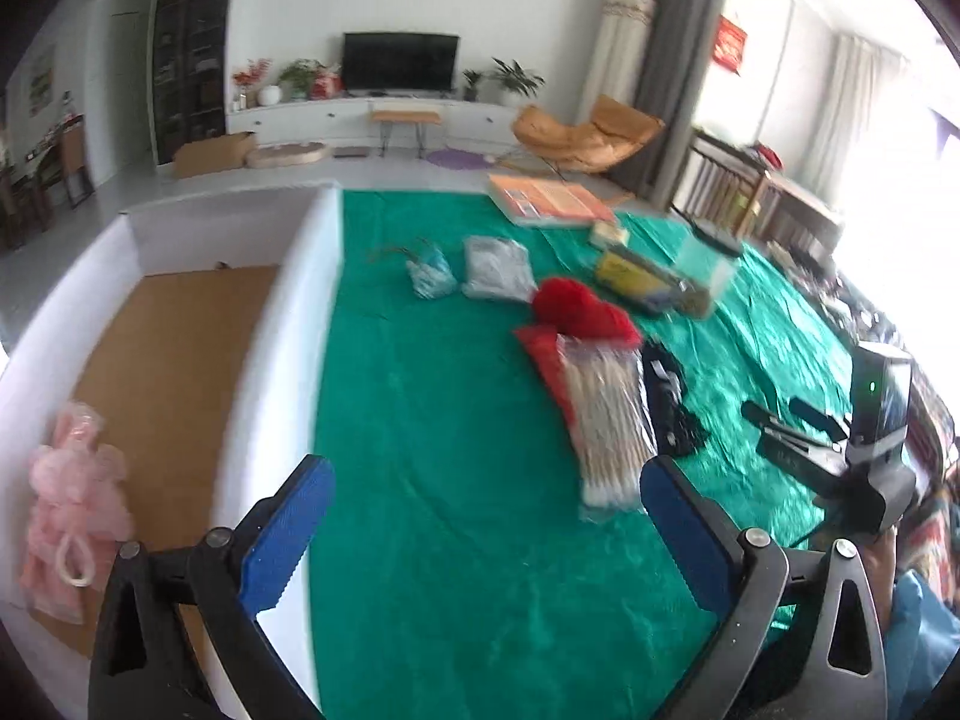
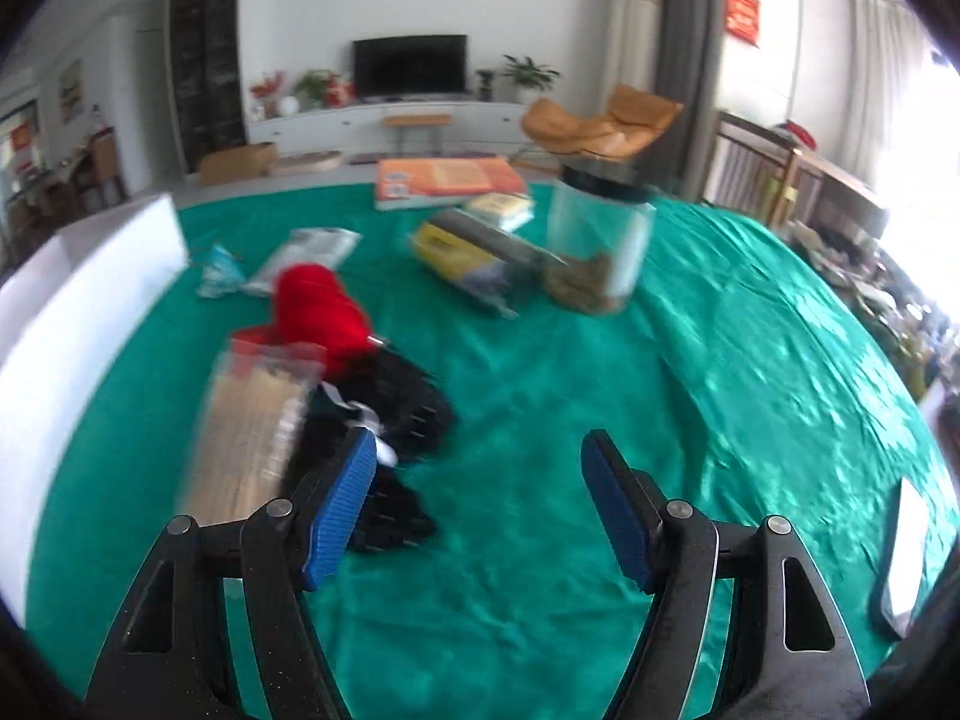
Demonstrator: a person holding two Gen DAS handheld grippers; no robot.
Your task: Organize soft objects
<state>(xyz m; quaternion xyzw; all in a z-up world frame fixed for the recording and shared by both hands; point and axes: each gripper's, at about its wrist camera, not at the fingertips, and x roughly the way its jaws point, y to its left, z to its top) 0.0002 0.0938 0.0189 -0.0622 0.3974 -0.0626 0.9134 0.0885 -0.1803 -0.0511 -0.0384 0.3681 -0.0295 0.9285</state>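
Note:
A pink mesh bath sponge [image 1: 72,504] lies inside the white box [image 1: 288,324] on its cardboard floor. On the green cloth lie a red fluffy item [image 1: 579,309] [image 2: 318,306], a packet of cotton swabs [image 1: 606,420] [image 2: 252,426], black gloves [image 1: 672,402] [image 2: 396,414], a grey packet [image 1: 498,267] [image 2: 306,255] and a small blue packet [image 1: 429,273] [image 2: 219,270]. My left gripper [image 1: 486,486] is open and empty above the cloth by the box wall. My right gripper [image 2: 480,462] [image 1: 786,414] is open and empty, its left finger over the gloves.
A clear jar with a black lid [image 2: 600,240] [image 1: 708,264], a yellow packet [image 2: 462,258] [image 1: 636,276], an orange flat box [image 2: 444,180] [image 1: 552,198] and a small yellow pack [image 2: 501,207] sit further back. A white-screened device [image 2: 906,546] lies at the right edge.

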